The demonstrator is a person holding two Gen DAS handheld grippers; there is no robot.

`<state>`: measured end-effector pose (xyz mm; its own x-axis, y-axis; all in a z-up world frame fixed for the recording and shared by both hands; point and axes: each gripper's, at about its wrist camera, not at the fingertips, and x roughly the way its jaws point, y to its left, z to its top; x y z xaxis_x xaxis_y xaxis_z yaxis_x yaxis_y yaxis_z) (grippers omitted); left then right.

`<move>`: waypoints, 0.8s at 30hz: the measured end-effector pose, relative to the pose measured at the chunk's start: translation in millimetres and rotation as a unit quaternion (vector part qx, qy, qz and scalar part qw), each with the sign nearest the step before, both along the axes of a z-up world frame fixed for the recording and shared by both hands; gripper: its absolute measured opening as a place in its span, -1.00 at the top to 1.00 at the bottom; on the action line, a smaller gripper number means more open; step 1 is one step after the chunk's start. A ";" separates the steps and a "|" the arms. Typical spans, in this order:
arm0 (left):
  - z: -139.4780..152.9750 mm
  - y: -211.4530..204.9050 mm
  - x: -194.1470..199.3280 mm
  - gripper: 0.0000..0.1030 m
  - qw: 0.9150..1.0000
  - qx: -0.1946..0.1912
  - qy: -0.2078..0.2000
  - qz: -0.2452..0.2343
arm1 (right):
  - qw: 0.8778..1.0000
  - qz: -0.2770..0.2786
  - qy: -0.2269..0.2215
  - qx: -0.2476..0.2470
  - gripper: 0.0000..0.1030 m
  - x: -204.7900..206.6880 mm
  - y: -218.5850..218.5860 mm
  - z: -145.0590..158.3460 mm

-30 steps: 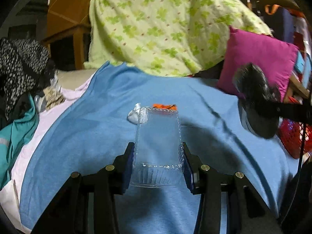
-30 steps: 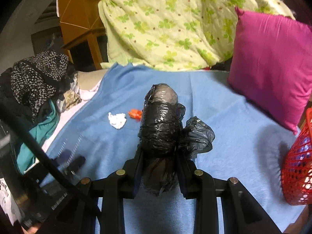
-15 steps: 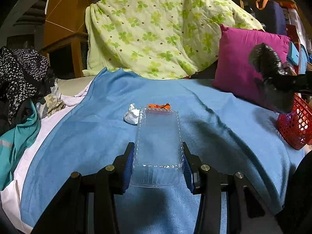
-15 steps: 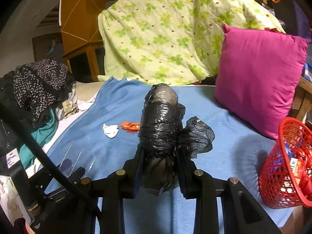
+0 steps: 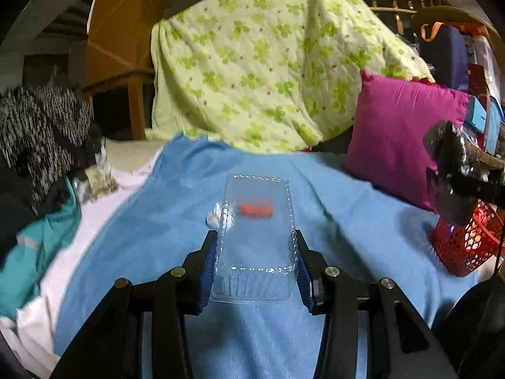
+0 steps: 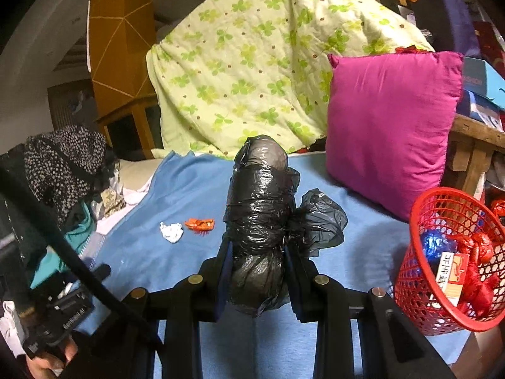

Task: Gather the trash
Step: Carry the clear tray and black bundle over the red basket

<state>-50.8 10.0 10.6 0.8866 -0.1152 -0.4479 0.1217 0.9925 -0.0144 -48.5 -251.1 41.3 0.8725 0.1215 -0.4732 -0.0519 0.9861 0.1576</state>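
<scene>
— How far along are they, would you say?

— Partway. The red mesh basket (image 6: 448,284) at the bed's right edge already holds wrappers and a small carton, but a white crumpled tissue (image 6: 171,232) and an orange wrapper (image 6: 199,223) lie side by side on the blue blanket (image 6: 176,195), untouched

— And the hands?

— Both full. The left gripper (image 5: 256,263) is clamped on a clear plastic clamshell box (image 5: 256,237), empty and see-through, rim beaded, held above the blanket. The right gripper (image 6: 257,271) pinches a black plastic-wrapped bundle (image 6: 260,221), crinkled, glossy, a loose tail of bag flaring to one side, pointing toward the pink pillow (image 6: 391,126)

— So those two go in first?

— I'd guess so; the basket sits just to the bundle's right
</scene>
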 end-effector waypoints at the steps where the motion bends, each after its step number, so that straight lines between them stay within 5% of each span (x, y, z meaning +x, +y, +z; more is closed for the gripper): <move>1: 7.1 -3.4 -1.7 0.09 1.000 0.006 -0.005 0.001 | 1.000 -0.001 -0.005 0.001 0.35 -3.1 -0.5 3.2; 11: 57.8 -34.2 -28.7 0.09 0.998 0.044 -0.044 0.009 | 0.999 -0.003 -0.035 0.021 0.35 -28.8 -16.8 22.0; 24: 88.8 -62.1 -53.2 0.09 0.995 0.070 -0.074 0.004 | 0.997 -0.005 -0.065 0.044 0.35 -55.3 -34.0 37.6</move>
<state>-104.0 -52.1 99.4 0.9450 -0.0533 -0.3228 0.1041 0.9844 0.1421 -103.8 -285.1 78.9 0.9270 0.1480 -0.3447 -0.0669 0.9694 0.2362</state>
